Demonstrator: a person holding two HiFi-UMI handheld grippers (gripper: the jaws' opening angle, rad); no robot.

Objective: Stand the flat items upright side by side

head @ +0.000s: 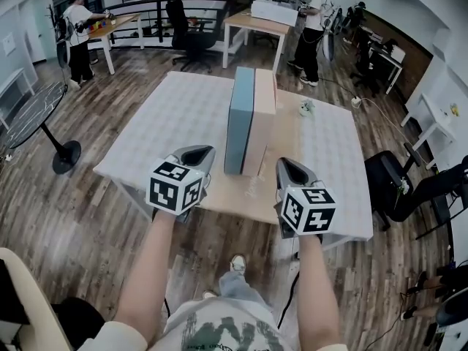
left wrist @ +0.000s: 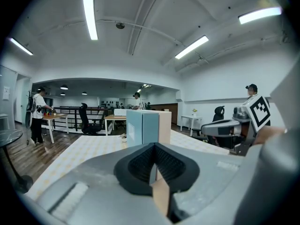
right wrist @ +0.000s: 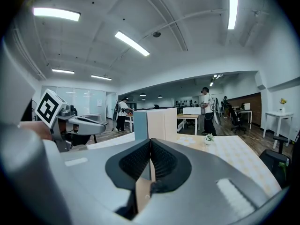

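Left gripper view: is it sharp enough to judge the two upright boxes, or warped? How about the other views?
Left gripper view: heavy fisheye bend, dark corners, left tongs close and soft, blue box and beige box reasonably sharp; right gripper view: same warp, ceiling lights bright, no glare on the boxes; head view: even light, no harsh shadows on the table, edges curved.
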